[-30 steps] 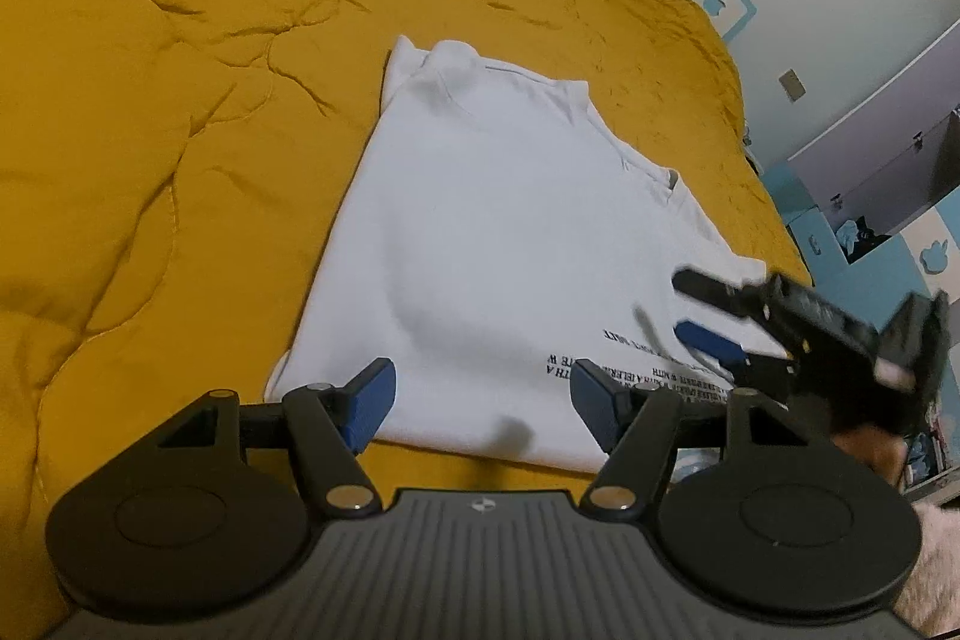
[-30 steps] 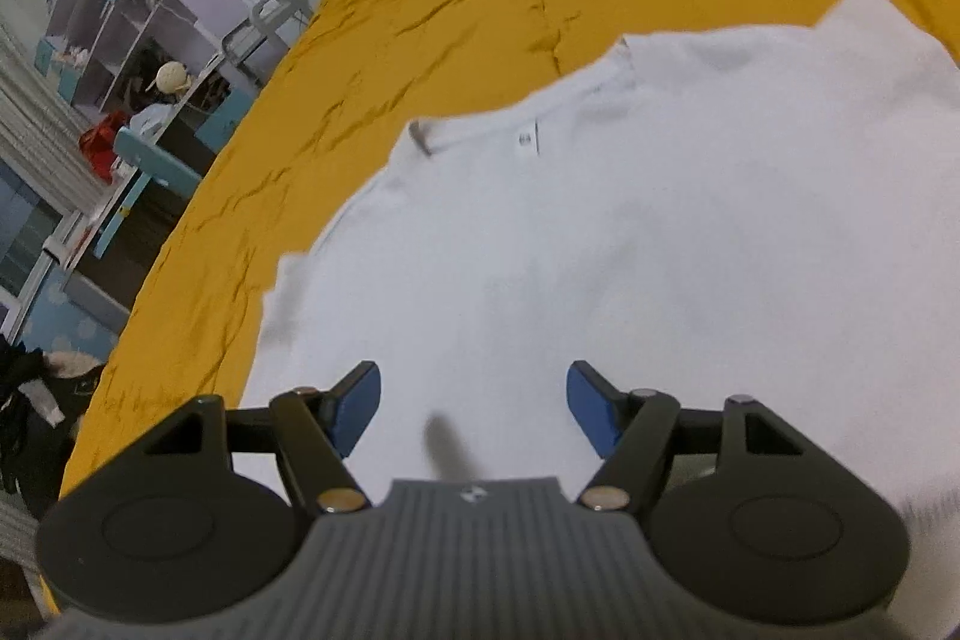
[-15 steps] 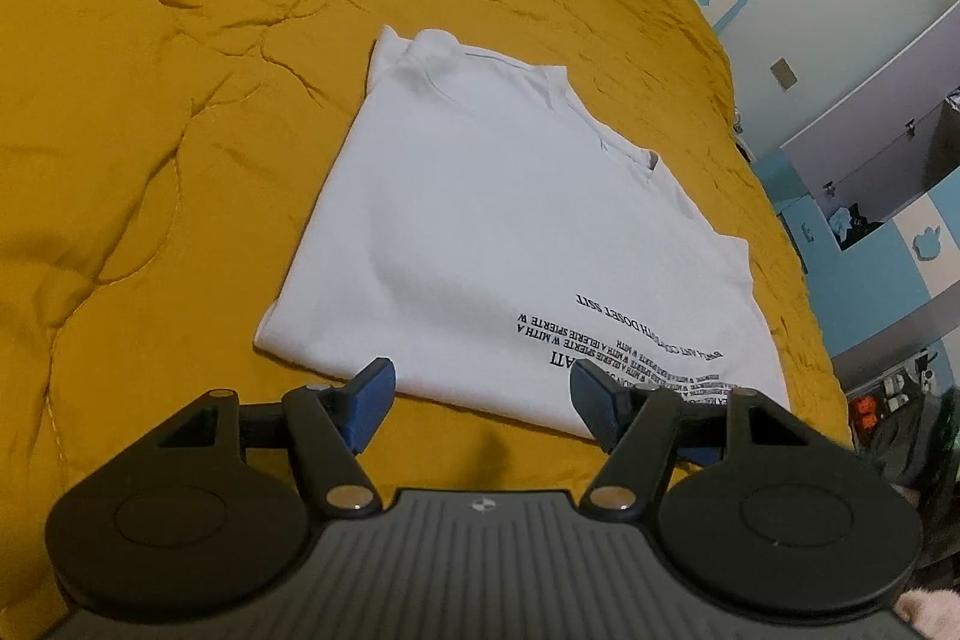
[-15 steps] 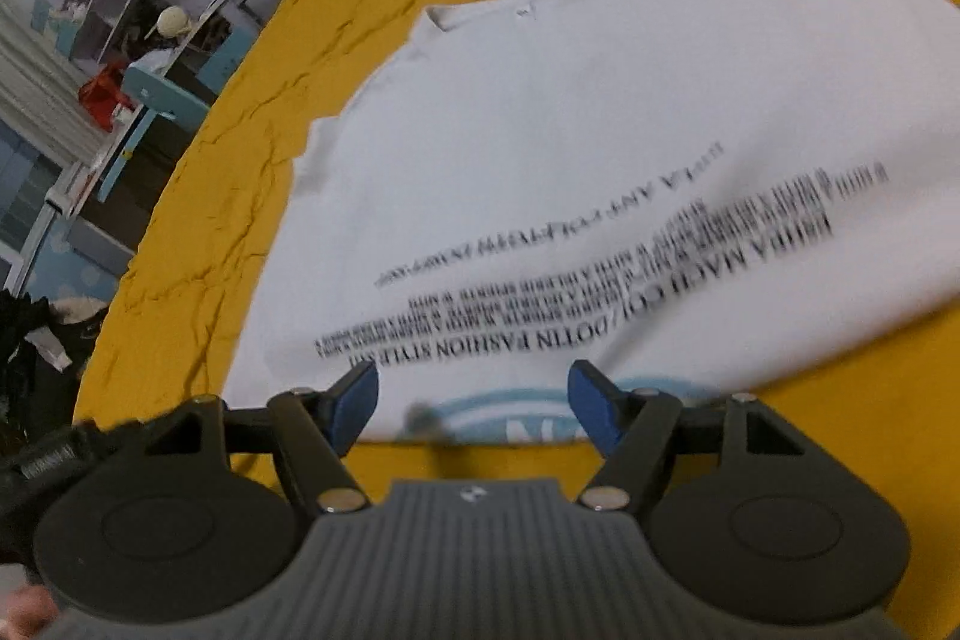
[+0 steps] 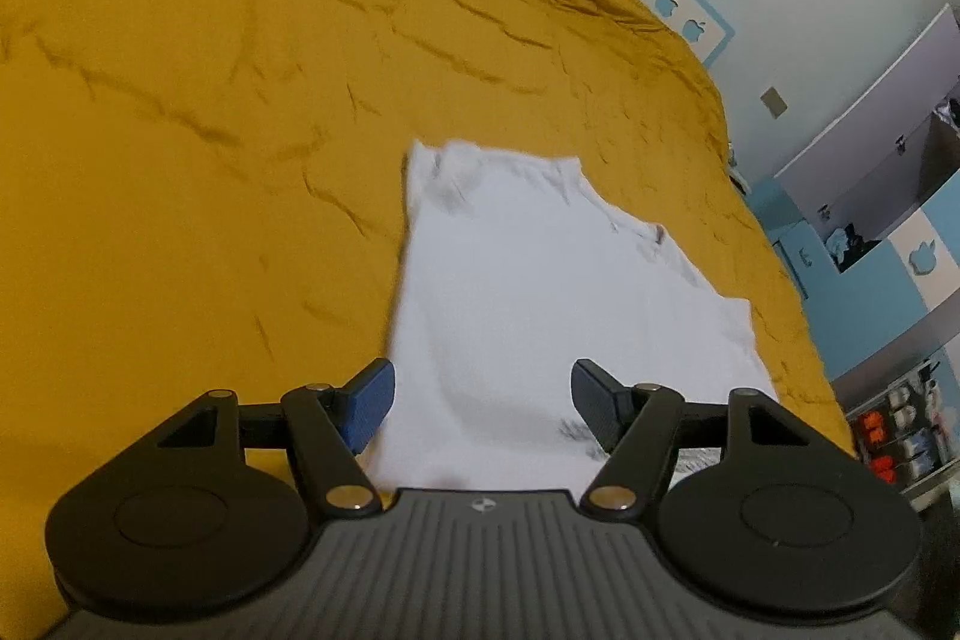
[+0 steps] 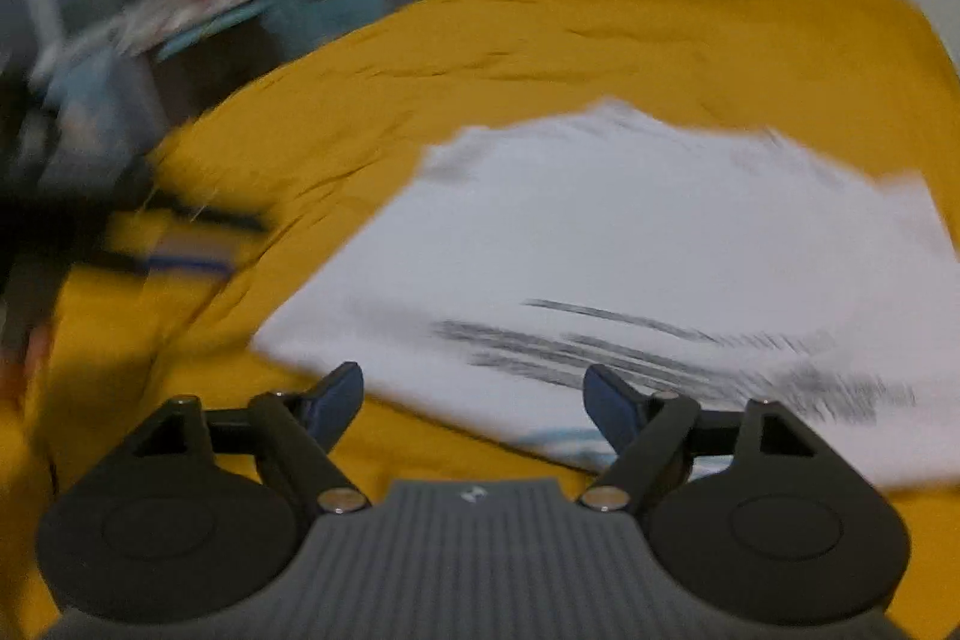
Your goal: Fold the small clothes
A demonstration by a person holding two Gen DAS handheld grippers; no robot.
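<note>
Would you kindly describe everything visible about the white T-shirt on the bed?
The white T-shirt looks like soft cotton and lies flat on the mustard bedspread, sides folded in to a rough rectangle. The collar lies at its far end, blurred black lettering near the cameras. Nothing grips it.

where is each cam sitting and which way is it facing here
Left wrist: on the left claw, looking down over the white t-shirt on the yellow bedspread; shows its open blue pads.
Right wrist: on the right claw, blurred, facing the shirt's printed hem; jaws open, just widened, holding nothing.
Shared: t-shirt and bedspread.
</note>
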